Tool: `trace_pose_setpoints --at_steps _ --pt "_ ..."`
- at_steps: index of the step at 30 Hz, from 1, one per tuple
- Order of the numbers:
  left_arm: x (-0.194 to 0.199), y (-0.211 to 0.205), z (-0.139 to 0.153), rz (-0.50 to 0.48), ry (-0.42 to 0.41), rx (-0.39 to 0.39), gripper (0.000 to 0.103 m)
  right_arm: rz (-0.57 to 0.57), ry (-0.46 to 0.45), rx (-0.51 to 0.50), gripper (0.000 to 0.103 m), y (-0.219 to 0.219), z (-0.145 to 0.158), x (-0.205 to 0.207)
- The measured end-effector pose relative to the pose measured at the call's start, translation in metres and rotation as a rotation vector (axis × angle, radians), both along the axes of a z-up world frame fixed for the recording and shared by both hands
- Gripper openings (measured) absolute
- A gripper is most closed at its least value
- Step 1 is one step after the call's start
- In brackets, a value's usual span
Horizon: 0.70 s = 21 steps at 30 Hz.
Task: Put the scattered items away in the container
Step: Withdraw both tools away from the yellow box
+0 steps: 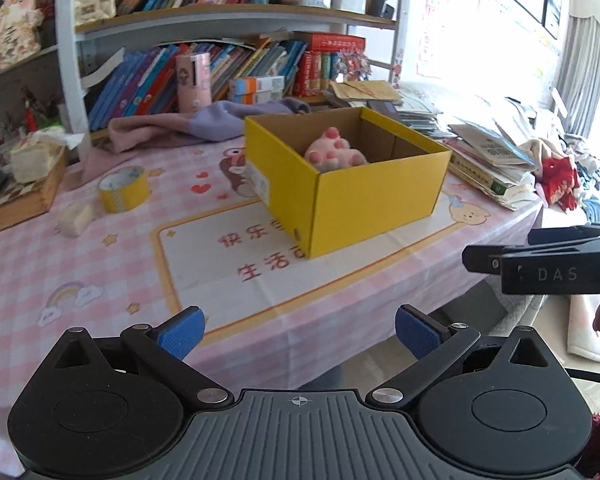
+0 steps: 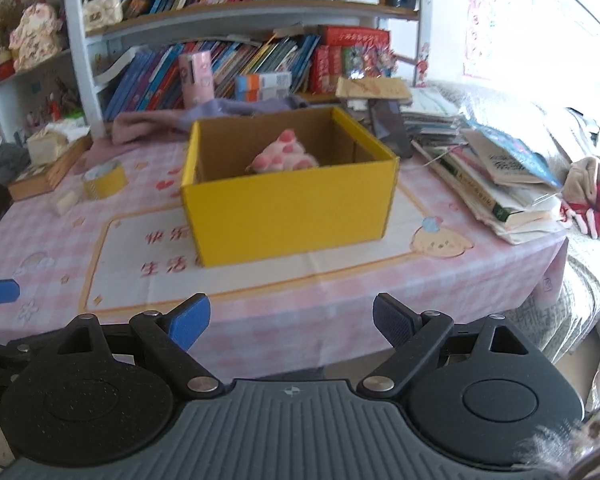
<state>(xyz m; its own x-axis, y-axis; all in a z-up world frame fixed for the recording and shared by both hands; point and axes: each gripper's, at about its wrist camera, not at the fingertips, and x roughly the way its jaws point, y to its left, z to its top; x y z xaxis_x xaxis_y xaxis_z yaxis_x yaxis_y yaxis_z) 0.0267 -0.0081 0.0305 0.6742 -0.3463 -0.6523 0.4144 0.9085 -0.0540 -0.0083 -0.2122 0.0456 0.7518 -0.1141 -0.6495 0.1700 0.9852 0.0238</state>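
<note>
A yellow cardboard box (image 1: 376, 196) (image 2: 288, 208) stands open on the pink checked tablecloth (image 1: 100, 272) (image 2: 440, 280). A pink plush paw toy (image 1: 334, 154) (image 2: 284, 156) lies inside it. A yellow tape roll (image 1: 124, 189) (image 2: 104, 180) and a small cream block (image 1: 76, 220) (image 2: 66, 200) lie on the table left of the box. My left gripper (image 1: 300, 334) is open and empty, near the table's front edge. My right gripper (image 2: 290, 322) is open and empty, facing the box; it also shows side-on in the left wrist view (image 1: 548, 264).
A tissue box (image 1: 32, 176) (image 2: 50, 156) sits at the far left. A purple and pink cloth (image 1: 188, 124) (image 2: 204, 116) lies behind the yellow box. A stack of books (image 1: 492, 160) (image 2: 496, 176) is on the right. Bookshelves (image 1: 228, 16) stand behind the table.
</note>
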Motion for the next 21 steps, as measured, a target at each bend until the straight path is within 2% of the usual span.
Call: trace_pose_setpoints --at_steps 14,21 --pt "-0.023 0.069 -0.01 0.176 0.044 -0.002 0.103 0.227 0.089 -0.025 0.091 0.081 -0.012 0.013" --pt "-0.028 0.107 -0.011 0.297 0.063 -0.032 0.103 0.4 0.108 -0.076 0.091 0.131 -0.011 0.026"
